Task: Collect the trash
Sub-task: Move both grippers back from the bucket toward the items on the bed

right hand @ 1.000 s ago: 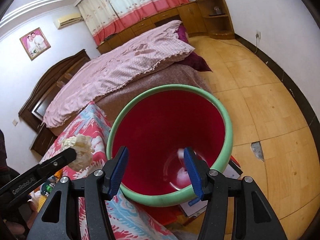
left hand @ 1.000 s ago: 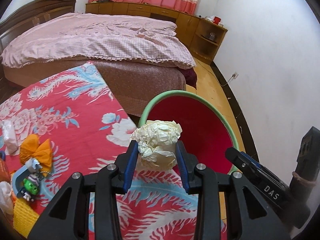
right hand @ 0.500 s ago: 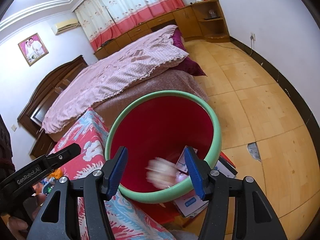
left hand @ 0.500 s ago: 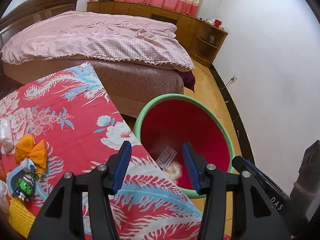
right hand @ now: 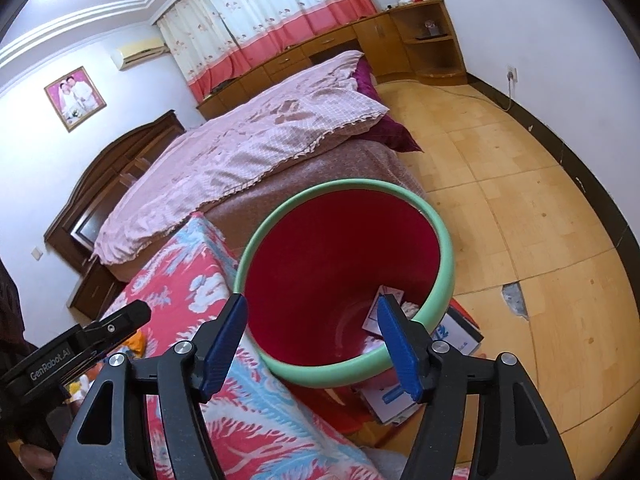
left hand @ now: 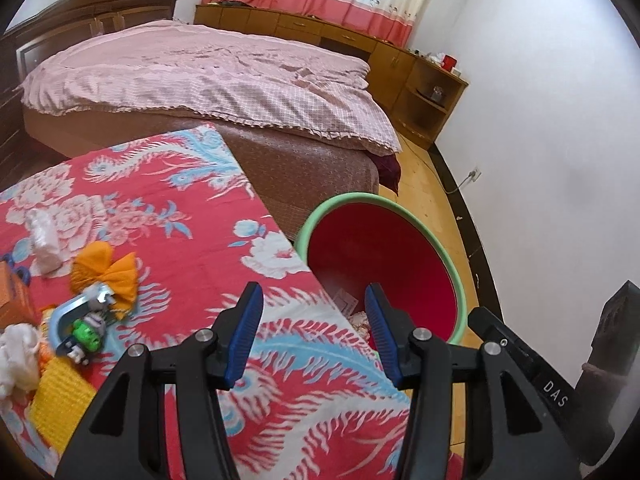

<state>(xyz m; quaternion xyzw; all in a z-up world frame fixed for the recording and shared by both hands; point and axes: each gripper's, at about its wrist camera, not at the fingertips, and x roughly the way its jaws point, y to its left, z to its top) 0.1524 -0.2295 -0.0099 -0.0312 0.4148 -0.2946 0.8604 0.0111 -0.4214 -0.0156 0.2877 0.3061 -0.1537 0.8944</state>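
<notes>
— Both claws empty?
— Yes. Left gripper [left hand: 312, 334] stands half open with nothing between its pads, over the cloth-covered table [left hand: 168, 216] just beside the red bin [left hand: 448, 256]. Right gripper [right hand: 312, 344] is opening, nothing in it, poised above the bin's near rim.
— And the trash?
— Crumpled paper [left hand: 362, 318] lies at the bin's bottom. More wads [left hand: 18, 354] sit on the table, well away from the bin; I'd guess that is why the left one hangs over the table.

The red bin's [right hand: 344, 256] near rim hides most of the trash [right hand: 386, 308] inside it. At the desk's [left hand: 168, 216] left edge, the orange box [left hand: 12, 292] is cut off.
</notes>
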